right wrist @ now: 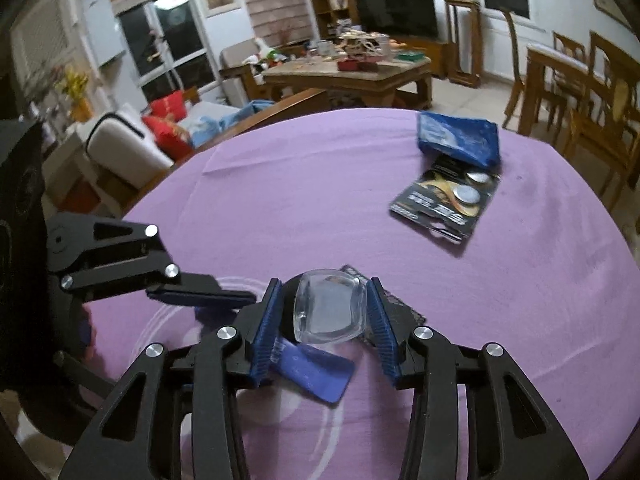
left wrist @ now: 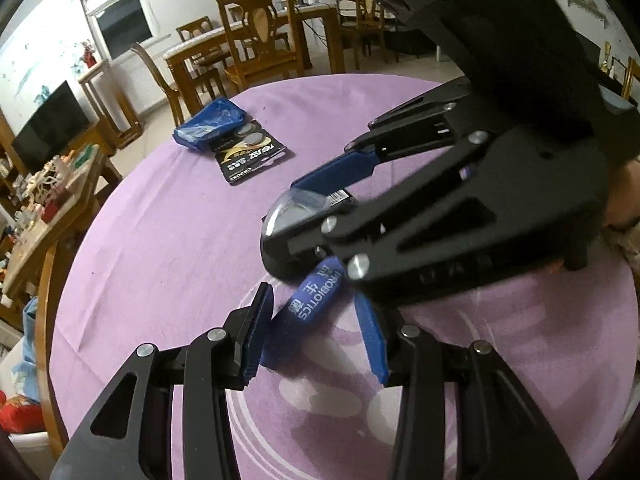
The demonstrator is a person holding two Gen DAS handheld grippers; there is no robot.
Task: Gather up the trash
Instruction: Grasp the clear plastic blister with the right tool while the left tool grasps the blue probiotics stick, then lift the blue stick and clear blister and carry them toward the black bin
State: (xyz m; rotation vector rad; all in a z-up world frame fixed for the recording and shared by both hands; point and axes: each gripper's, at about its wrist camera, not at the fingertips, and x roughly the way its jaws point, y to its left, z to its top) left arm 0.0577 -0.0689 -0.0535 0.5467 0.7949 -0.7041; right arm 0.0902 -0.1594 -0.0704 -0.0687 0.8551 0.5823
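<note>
Fingers of both my grippers bracket trash on the round purple-clothed table (right wrist: 280, 184): my right gripper (right wrist: 326, 314) stands part-open around the black card with a clear plastic blister (right wrist: 330, 306), pads close but grip uncertain; my left gripper (left wrist: 316, 334) straddles the blue probiotics sachet (left wrist: 310, 312), seemingly not clamped. Pickup is underway; next I must close, then lift. Farther off lie one crumpled blue wrapper (right wrist: 460, 136) and one black coin-battery card (right wrist: 444, 200).

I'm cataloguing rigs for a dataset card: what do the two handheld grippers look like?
Both match: the left gripper and right gripper have matte black linkage arms with triangular cutouts, round silver pivot screws and ribbed blue pads on their fingers. No cables or sleeves show.
</note>
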